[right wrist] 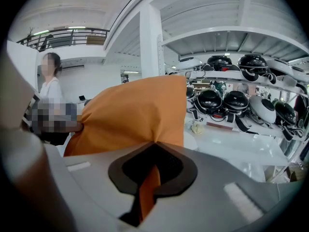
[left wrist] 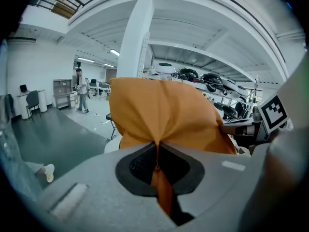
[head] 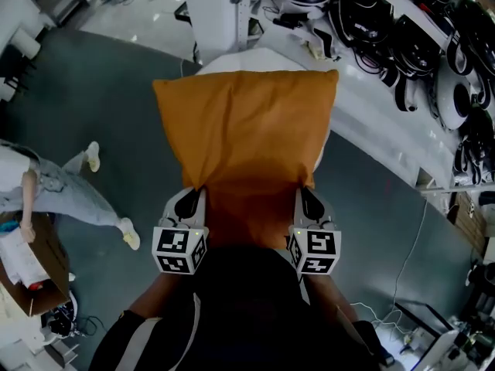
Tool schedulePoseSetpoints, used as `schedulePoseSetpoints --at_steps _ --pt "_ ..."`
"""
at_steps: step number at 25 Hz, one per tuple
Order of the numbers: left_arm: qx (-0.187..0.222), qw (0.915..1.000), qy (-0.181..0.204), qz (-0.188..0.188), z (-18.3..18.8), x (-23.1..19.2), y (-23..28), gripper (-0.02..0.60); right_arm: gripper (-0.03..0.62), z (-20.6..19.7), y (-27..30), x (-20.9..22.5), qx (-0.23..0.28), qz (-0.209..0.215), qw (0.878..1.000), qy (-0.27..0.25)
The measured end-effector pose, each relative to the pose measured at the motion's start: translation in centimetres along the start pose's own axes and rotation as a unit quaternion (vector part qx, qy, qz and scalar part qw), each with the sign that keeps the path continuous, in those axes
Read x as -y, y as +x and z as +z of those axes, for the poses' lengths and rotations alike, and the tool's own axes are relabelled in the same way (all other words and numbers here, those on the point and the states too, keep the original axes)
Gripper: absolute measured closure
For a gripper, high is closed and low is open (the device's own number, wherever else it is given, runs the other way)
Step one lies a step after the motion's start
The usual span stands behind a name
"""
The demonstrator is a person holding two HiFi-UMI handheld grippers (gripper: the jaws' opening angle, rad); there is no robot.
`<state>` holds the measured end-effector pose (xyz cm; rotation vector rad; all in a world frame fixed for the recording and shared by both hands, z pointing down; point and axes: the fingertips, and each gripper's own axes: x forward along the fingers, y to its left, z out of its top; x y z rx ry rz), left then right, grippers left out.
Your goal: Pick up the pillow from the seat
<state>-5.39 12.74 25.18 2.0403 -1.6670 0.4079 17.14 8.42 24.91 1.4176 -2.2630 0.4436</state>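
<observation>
1. Right now my left gripper (head: 200, 191) (left wrist: 157, 148) is clamped tight on a pinch of orange cloth at the near left corner of the pillow (head: 247, 126) (left wrist: 161, 110). The fabric is bunched into a fold between its dark pads.
2. My right gripper (head: 302, 191) (right wrist: 155, 151) is closed the same way on the near right corner, and a strip of orange cloth hangs down through its narrow gap.
3. From the head view, the two grippers sit side by side at the pillow's near edge. Their marker cubes (head: 179, 250) are close to the operator's dark sleeves.
4. The pillow stretches away from both grippers, with its far corners spread wide and the cloth pulled into creases towards each grip.
5. Under the pillow's far edge I see the rim of a white rounded seat (head: 232, 60). I cannot tell whether the pillow touches it.
6. Beyond the seat stands a white pillar (head: 220, 10) (left wrist: 135, 47).
7. To the right runs a white shelf (head: 387, 122) (right wrist: 231, 144) loaded with black helmets (head: 410, 41) (right wrist: 235, 100).
8. To the left, on the dark floor (head: 100, 99), a person in light clothes (head: 58, 192) stands well apart from the pillow.
</observation>
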Motion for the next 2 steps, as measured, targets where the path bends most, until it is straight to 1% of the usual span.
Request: schedulePoseSetpoints --at_steps 2 --pt "-0.001 1.0 0.0 0.0 -0.09 -0.03 0.16 0.575 0.588 -0.18 0.15 0.05 -0.001 0.0 1.0 0.0"
